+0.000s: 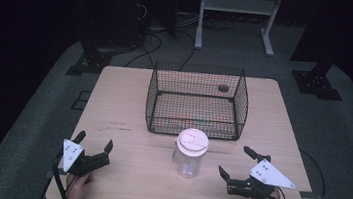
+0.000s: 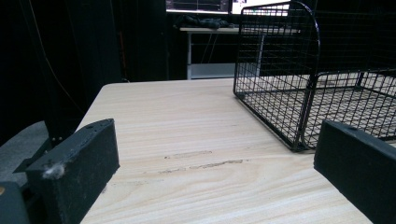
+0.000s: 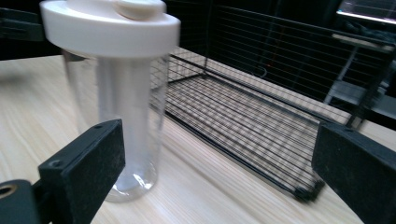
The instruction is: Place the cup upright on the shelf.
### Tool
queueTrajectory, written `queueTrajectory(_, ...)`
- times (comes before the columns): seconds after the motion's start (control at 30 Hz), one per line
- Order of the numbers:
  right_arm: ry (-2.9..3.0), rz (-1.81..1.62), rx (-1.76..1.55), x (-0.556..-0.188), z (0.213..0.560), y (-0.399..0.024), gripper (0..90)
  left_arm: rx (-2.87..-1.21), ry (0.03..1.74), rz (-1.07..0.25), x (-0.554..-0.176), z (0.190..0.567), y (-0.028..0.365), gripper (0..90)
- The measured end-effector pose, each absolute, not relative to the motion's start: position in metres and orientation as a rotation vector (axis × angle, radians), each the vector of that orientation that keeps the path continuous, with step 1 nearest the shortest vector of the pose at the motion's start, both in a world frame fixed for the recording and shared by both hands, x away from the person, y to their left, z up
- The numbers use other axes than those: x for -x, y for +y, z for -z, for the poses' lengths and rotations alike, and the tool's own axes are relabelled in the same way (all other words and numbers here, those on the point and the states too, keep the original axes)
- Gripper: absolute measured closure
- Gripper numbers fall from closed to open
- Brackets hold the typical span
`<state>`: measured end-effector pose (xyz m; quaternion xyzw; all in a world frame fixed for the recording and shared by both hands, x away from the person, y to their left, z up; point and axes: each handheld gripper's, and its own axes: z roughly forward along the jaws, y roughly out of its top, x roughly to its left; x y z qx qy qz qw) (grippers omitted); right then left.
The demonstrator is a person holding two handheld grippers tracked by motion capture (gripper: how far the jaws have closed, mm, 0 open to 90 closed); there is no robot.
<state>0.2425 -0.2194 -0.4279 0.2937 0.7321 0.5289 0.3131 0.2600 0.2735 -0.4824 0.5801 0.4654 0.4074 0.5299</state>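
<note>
a clear plastic jar (image 1: 190, 154) with a white lid (image 1: 192, 141) stands upright on the tabletop (image 1: 124, 98), near the middle of the front edge and just in front of the black wire basket (image 1: 197, 101), which sits toward the back edge. the right gripper (image 1: 238, 164) rests near the front right corner, jaws spread wide and grasping nothing, well apart from the jar; in the right gripper view the jar (image 3: 122, 107) stands just past its left jaw. the left gripper (image 1: 94, 141) rests near the front left corner, jaws likewise released, over bare wood, with the basket (image 2: 322, 74) ahead to its right.
</note>
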Motion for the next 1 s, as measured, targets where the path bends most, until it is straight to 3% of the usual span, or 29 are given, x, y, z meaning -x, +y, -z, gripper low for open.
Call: queueTrajectory(1.0,1.999,-1.508,-0.669,-0.253,0.413,-0.162,0.0,-1.383,1.111,-0.974,-0.26,0.482,0.274,0.0)
